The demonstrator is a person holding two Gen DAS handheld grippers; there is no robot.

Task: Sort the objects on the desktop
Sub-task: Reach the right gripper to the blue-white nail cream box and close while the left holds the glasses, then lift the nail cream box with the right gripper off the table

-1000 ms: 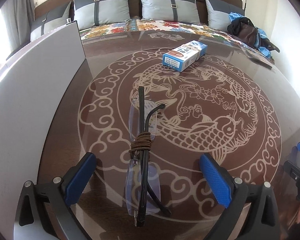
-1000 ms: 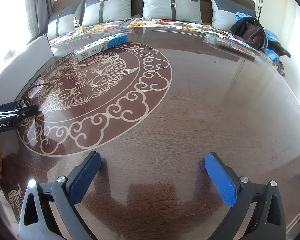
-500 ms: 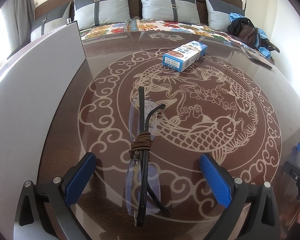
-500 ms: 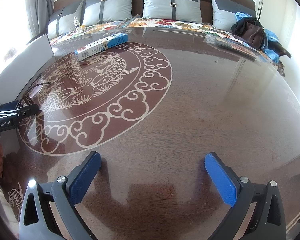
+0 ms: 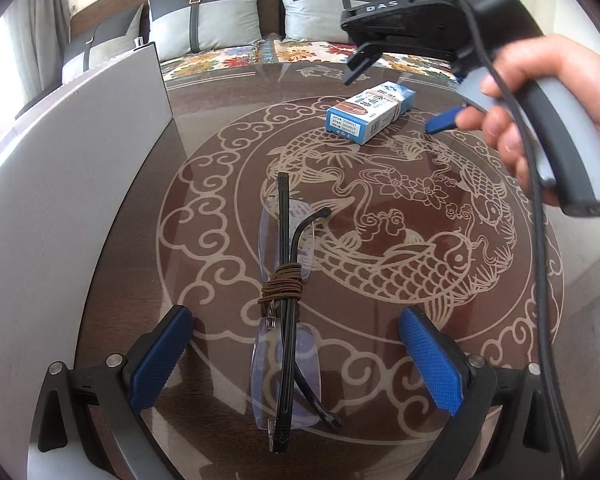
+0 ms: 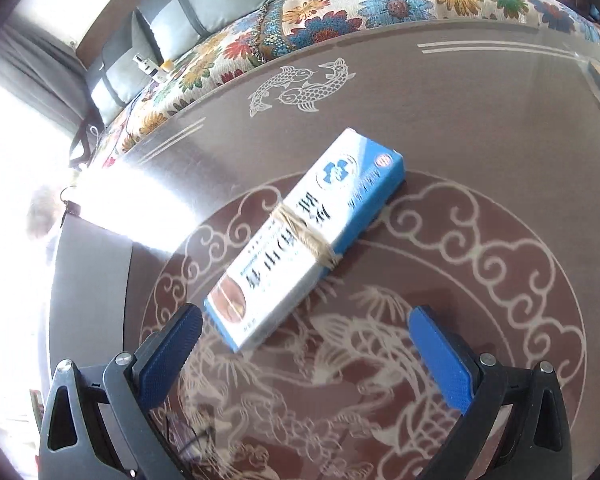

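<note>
The folded eyeglasses (image 5: 286,320), bound at the middle with a brown cord (image 5: 282,286), lie on the table (image 5: 380,280) between the wide-spread blue pads of the left tool (image 5: 296,356), touching neither pad, with the near end reaching past the fingertips toward the camera. The right tool (image 6: 304,354) is also spread wide and empty; the blue-and-white medicine box (image 6: 304,236), tied round with tan string (image 6: 306,236), lies at a diagonal just ahead of it, its near corner close beside the left pad (image 6: 170,358) but apart from it. Compared with half a second earlier, the right tool has swung from bare wood at the table's right part over to the box, so the person's right hand (image 5: 552,108) and the tool's dark body now fill the upper right of the left wrist view, hovering by the box (image 5: 370,114), while the left tool and the glasses are unchanged. The table is dark wood under glass, inlaid with a pale fish-and-cloud medallion. A grey panel (image 5: 60,184) stands along its left edge. Beyond lies a bed with a floral cover (image 6: 340,8) and grey pillows (image 5: 208,20).
</note>
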